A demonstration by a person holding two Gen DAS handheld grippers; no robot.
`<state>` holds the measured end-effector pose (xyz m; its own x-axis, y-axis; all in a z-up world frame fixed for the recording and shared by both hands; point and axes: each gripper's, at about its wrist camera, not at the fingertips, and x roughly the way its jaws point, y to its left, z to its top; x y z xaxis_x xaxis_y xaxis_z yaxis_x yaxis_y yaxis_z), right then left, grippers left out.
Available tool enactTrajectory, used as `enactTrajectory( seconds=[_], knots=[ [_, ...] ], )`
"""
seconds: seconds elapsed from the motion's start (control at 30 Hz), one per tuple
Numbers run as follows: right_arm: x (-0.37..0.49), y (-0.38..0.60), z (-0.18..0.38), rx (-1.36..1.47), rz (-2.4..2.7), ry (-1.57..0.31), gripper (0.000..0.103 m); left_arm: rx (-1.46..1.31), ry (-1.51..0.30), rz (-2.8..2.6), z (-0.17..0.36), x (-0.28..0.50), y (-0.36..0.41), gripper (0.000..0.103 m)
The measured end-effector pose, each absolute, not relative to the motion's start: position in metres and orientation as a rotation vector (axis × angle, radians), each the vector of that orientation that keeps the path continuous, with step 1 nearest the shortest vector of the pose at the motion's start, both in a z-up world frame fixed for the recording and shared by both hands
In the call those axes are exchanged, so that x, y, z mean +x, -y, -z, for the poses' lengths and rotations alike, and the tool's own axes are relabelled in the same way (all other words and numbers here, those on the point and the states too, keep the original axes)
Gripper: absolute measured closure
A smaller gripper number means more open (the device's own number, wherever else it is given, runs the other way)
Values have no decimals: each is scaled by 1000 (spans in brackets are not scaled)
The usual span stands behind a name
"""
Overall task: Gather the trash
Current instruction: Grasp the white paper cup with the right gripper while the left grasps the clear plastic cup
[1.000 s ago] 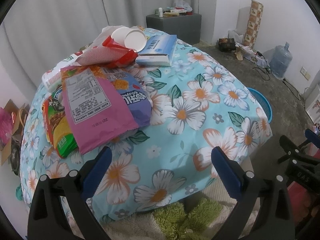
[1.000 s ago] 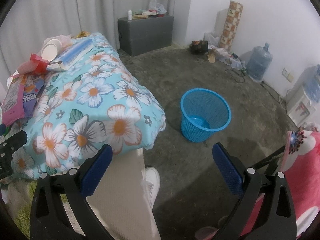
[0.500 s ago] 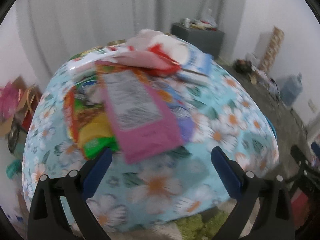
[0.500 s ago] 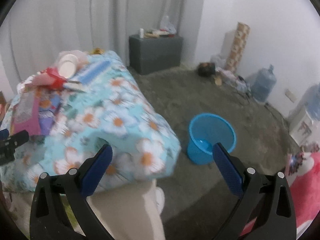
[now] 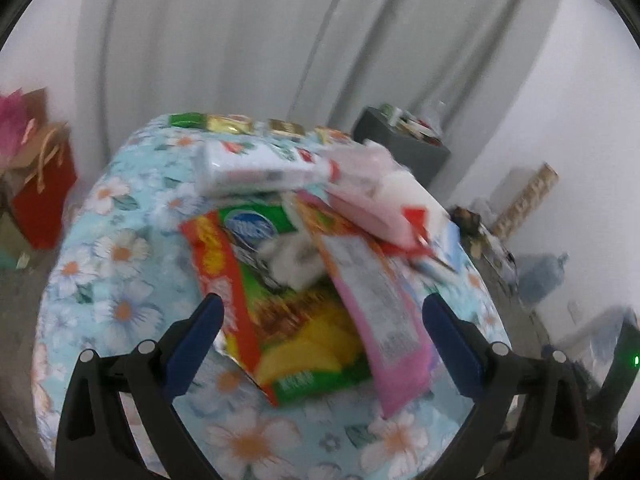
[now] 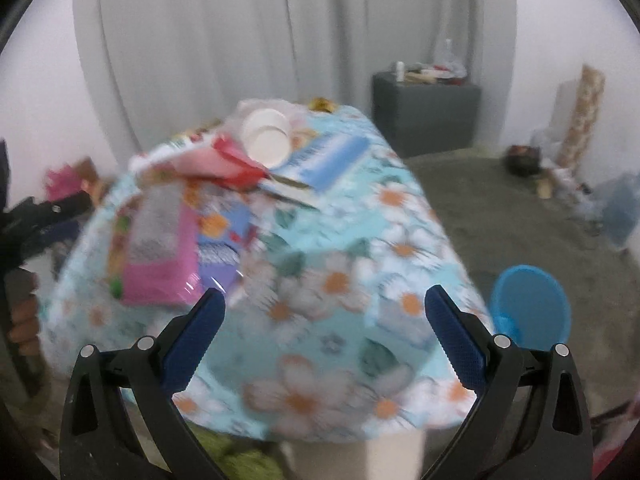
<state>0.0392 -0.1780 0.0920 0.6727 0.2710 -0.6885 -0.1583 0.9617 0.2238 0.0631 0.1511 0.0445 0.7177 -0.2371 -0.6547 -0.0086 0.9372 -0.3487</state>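
Tablecloth (image 6: 352,264) — light blue, white-and-orange flower print. Snack bag (image 5: 280,320) — red, green, yellow. Wrapper (image 5: 384,320): pink. Basket (image 6: 532,304): blue. Curtain (image 6: 240,40): grey.

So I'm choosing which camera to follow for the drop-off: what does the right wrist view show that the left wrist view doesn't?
Only the right wrist view shows the blue basket on the floor and the white cup. Only the left wrist view shows the red gift bag and the full green and orange snack bag. Both show the floral tablecloth, the pink packet and the grey cabinet.
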Motion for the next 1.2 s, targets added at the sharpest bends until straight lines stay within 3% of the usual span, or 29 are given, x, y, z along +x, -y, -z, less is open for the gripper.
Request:
enactTrajectory(
  seconds=[0.53,0.87,1.1,1.2],
  knots=[
    [111,202,-84,440,-331,-818,10,-437,-773,395,-84,161,-146,6],
    [156,234,-86,639,-479,-841,19,-222,-939,351,-71,249,-113,40],
    [210,209,-106,638,-678,-888,19,-29,-1028,470,-53,267,-71,41],
    [238,190,-109,621,-739,-931,19,68,-1063,449,-43,276,-56,50]
  ],
)
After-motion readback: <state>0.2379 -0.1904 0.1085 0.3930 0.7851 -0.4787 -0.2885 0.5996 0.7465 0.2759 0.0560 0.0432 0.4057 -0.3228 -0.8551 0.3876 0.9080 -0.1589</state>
